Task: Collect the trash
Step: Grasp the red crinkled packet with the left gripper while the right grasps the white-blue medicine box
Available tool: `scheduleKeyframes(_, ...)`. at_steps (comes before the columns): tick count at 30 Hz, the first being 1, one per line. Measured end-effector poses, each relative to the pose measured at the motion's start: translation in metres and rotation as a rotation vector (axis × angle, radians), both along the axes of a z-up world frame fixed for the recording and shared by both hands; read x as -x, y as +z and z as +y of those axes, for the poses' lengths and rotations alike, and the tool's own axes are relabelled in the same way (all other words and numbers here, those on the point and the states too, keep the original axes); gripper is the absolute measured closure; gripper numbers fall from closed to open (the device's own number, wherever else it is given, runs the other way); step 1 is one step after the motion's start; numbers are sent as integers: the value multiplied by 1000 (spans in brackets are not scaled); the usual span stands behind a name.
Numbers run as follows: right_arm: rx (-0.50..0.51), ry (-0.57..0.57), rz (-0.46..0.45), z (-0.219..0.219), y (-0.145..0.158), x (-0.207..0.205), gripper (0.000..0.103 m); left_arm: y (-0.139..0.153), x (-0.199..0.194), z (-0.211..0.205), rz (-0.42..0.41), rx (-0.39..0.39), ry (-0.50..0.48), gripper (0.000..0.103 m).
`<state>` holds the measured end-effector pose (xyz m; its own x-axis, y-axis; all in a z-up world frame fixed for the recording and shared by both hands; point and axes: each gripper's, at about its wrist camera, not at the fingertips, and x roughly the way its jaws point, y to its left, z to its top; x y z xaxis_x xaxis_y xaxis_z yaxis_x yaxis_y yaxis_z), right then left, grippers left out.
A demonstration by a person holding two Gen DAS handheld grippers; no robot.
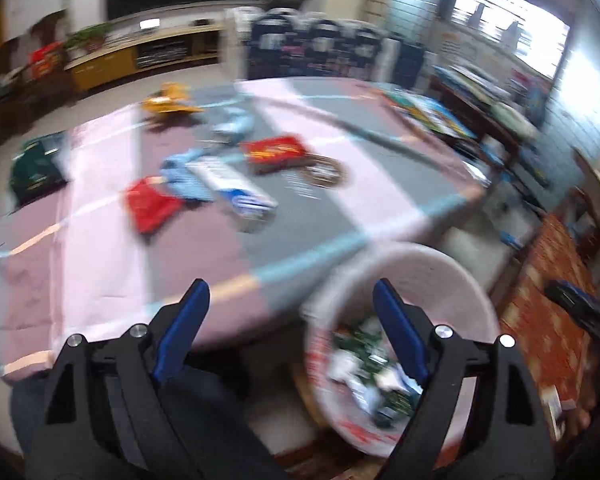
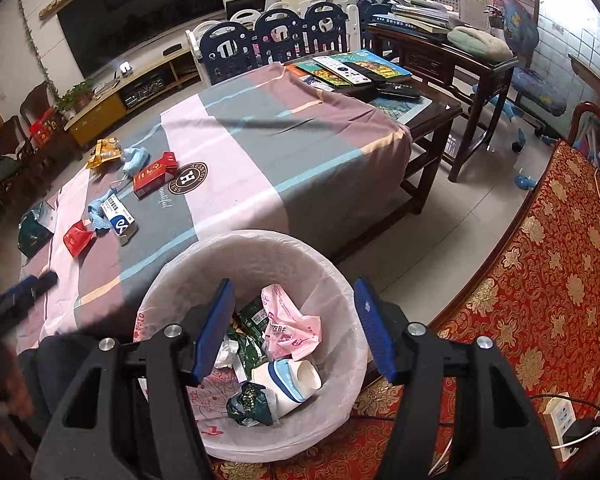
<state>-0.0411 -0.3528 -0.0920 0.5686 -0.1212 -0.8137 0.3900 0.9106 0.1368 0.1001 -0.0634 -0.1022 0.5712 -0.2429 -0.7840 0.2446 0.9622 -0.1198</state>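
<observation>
Over the bin (image 2: 256, 264), the right claw (image 2: 296, 328) is hanging with its jaws wide and nothing between them. Inside the white-lined bin, a pink wrapper (image 2: 290, 324), green packets (image 2: 252, 320) and a white-and-blue bottle (image 2: 290, 382) are lying in a heap. Beside it, the left claw (image 1: 290, 320) is hovering above the near edge of the worktop (image 1: 204, 256), also gaping wide and carrying nothing; its view is blurring badly, though the bin (image 1: 420, 268) is showing under its right finger. More trash is lying well apart from the bin, on the far left part of the striped cloth: a red pouch (image 2: 77, 239), a white-and-blue box (image 2: 119, 216) touching a blue mask (image 2: 98, 216), a red box (image 2: 154, 174), a second blue mask (image 2: 134, 159) and a yellow packet (image 2: 104, 153). At the cloth's left edge, a dark green bag (image 2: 34, 228) is sitting. Books and remotes (image 2: 348, 70) are resting at the far end of the worktop. To the right, a red patterned sofa (image 2: 540, 280) is standing just beside the bin. The left claw (image 2: 16, 300) is showing as a dark blur at the left edge of the right view.
</observation>
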Motion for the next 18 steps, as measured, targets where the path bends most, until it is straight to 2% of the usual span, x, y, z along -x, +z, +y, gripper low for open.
scheduleKeyframes(3,9,20,11,6,-6,-9,42,-13,-53,54,15,-31,198,25)
scheduleKeyframes(6,1,39,33,14,-14,-21,42,-33,-107,88,29,-58,286,27)
scheduleKeyframes(10,-9,72,53,27,-23,-38,42,-72,-161,102,161,-35,243,27)
scheduleKeyframes(13,-12,97,69,37,-28,-50,42,-91,-171,101,177,-42,234,28)
scheduleKeyframes(16,-14,118,80,44,-32,-63,42,-95,-174,94,169,-8,209,48)
scheduleKeyframes(18,-16,131,83,50,-33,-72,42,-99,-174,90,185,13,178,86)
